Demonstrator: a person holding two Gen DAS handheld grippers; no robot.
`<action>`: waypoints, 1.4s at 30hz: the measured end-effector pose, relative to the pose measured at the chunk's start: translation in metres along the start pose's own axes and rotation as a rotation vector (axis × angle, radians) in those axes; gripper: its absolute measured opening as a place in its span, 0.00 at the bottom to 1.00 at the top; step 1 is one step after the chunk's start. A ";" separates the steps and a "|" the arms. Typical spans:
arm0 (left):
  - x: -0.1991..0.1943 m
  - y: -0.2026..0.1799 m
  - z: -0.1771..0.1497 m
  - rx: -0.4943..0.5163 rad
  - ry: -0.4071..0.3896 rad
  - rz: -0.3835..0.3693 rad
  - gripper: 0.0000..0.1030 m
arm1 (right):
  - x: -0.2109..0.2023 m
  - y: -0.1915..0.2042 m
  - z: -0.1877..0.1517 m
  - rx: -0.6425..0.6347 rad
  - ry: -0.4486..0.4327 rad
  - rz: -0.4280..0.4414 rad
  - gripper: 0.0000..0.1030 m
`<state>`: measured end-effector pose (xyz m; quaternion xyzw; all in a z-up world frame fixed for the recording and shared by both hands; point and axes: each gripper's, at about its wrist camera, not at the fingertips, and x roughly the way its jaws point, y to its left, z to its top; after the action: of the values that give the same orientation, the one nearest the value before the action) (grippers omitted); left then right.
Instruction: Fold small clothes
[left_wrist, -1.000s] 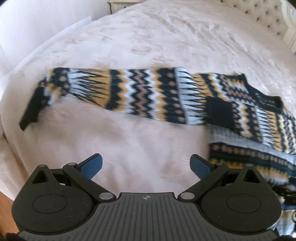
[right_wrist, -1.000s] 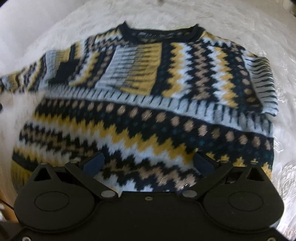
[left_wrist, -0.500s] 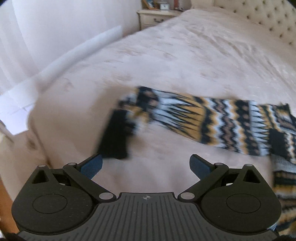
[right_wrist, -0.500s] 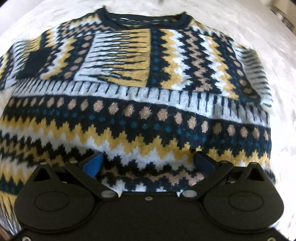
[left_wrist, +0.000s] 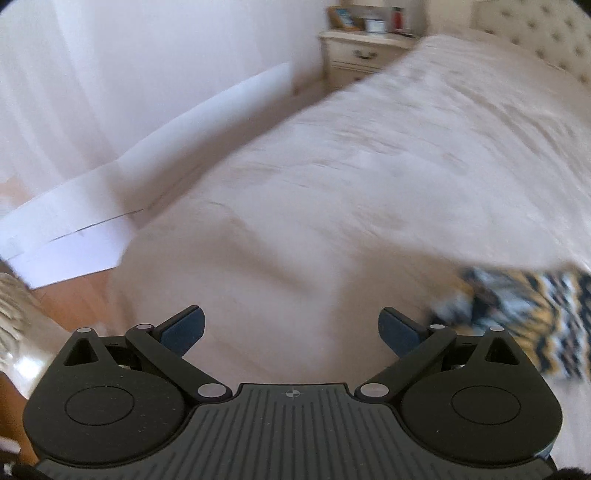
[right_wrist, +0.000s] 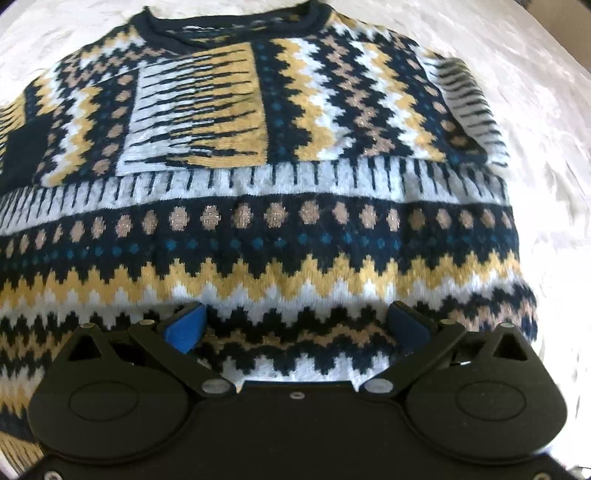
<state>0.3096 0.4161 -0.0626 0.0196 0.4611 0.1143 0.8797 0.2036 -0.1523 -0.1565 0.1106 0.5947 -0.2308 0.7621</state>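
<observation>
Lying flat on the bed (left_wrist: 369, 177), the sweater (right_wrist: 258, 206) now barely shows in the left view, its sleeve (left_wrist: 524, 306) slid rightward. The left hand-held gripper (left_wrist: 291, 325) has swung away, released; the right hand-held gripper (right_wrist: 297, 325) hovers over the hem, released, so no fold has begun.

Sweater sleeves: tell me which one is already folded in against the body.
The sleeve at the right of the right wrist view: it is tucked along the sweater. The other sleeve lies stretched out across the bed.
</observation>
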 end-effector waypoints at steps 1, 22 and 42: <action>0.002 0.006 0.003 -0.009 0.002 0.002 0.99 | 0.000 0.002 0.002 0.013 0.007 -0.004 1.00; -0.011 -0.044 -0.013 0.179 -0.047 -0.148 0.99 | -0.069 0.086 -0.006 -0.052 -0.180 0.200 0.99; -0.030 0.030 -0.018 -0.259 0.049 -0.318 0.99 | -0.081 0.105 -0.010 -0.073 -0.167 0.288 0.99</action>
<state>0.2733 0.4371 -0.0445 -0.1695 0.4611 0.0327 0.8704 0.2307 -0.0389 -0.0930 0.1474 0.5152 -0.1057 0.8376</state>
